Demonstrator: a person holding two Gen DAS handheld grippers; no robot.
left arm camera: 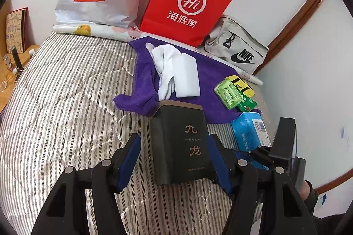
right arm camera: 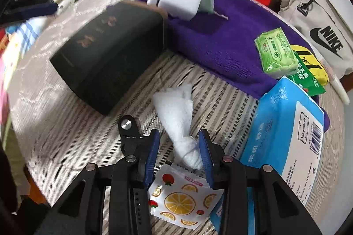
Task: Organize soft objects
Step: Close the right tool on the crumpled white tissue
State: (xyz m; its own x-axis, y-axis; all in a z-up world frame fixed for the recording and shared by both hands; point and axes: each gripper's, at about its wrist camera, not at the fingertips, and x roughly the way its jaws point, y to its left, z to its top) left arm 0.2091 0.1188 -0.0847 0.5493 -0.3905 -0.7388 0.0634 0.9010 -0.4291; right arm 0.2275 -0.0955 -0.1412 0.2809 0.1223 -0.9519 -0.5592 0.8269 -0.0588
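A bed with a grey-and-white striped quilt [left arm camera: 66, 85] fills both of my wrist views, bags lined against its white wall. Nearest, my right tool [right arm camera: 179, 153] stands open, its blue pads flanking but not pinching a twisted white cloth [right arm camera: 176, 111] lying on the quilt; a fruit-printed sachet [right arm camera: 183, 195] lies beneath. My left tool [left arm camera: 175, 160] is open around a dark rectangular tin with gold characters [left arm camera: 179, 140], one pad touching, the other apart. Beyond, a purple towel [left arm camera: 211, 80] carries white socks [left arm camera: 164, 67] and a white foam block [left arm camera: 186, 76]. Farthest, a red paper bag [left arm camera: 187, 1] leans on the wall.
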